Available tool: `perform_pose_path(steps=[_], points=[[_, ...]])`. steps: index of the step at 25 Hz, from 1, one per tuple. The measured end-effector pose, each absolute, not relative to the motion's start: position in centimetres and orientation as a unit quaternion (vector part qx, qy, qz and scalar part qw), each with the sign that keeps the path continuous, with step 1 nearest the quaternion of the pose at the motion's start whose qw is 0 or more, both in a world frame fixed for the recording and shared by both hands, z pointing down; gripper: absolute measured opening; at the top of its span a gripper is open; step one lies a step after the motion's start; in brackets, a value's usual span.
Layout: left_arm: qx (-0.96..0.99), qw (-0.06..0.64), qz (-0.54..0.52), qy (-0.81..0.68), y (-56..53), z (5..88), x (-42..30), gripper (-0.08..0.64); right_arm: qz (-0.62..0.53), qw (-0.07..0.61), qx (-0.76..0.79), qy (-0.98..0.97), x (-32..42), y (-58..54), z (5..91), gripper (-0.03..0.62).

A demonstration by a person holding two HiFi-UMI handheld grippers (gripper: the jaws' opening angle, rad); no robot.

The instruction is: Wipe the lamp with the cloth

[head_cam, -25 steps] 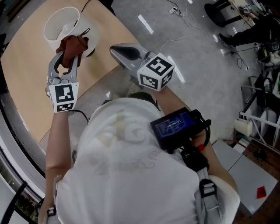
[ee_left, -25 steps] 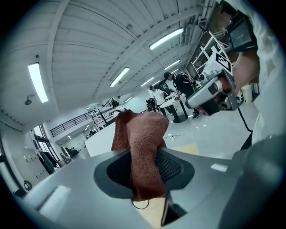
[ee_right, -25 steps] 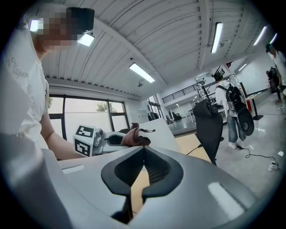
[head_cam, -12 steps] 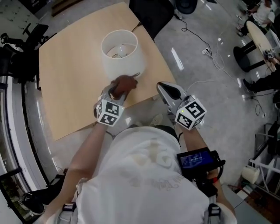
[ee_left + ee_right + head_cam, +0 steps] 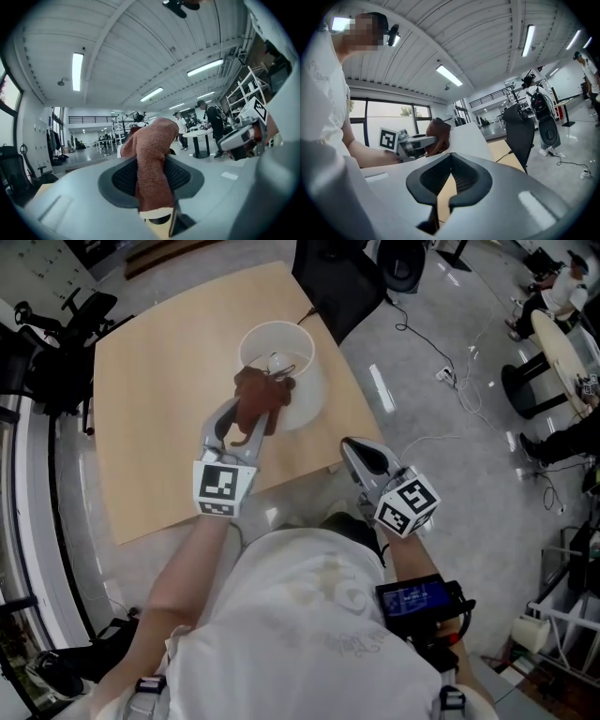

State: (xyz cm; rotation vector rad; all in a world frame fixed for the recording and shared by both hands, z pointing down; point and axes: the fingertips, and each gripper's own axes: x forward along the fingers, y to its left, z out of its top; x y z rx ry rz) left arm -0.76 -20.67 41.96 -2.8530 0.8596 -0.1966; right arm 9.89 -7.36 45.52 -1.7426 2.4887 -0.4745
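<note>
With the cloth (image 5: 260,395) clamped in your left gripper's (image 5: 251,418) jaws and the right gripper (image 5: 359,452) shut empty, hard pressure could have tipped the unbraced lamp (image 5: 307,395).

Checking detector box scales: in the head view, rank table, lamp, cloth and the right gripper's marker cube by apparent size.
1. table
2. lamp
3. cloth and the marker cube of the right gripper: they look alike. The cube is nearer the camera, so they are left unranked.

A white lamp (image 5: 306,396) stands on the light wooden table (image 5: 155,413), near one edge.
</note>
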Motion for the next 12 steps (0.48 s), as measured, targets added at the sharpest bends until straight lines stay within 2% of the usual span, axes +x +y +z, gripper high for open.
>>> perform_pose_path(steps=[6, 12], points=[[-0.944, 0.039, -0.137, 0.297, -21.1, 48.6, -1.5, 0.150, -0.163, 0.037, -0.556, 0.814, 10.0, -8.1, 46.3, 0.012], [-0.928, -0.034, -0.214, 0.304, -19.7, 55.7, -3.2, 0.150, -0.166, 0.038, -0.541, 0.823, 11.9, -9.9, 46.2, 0.012]])
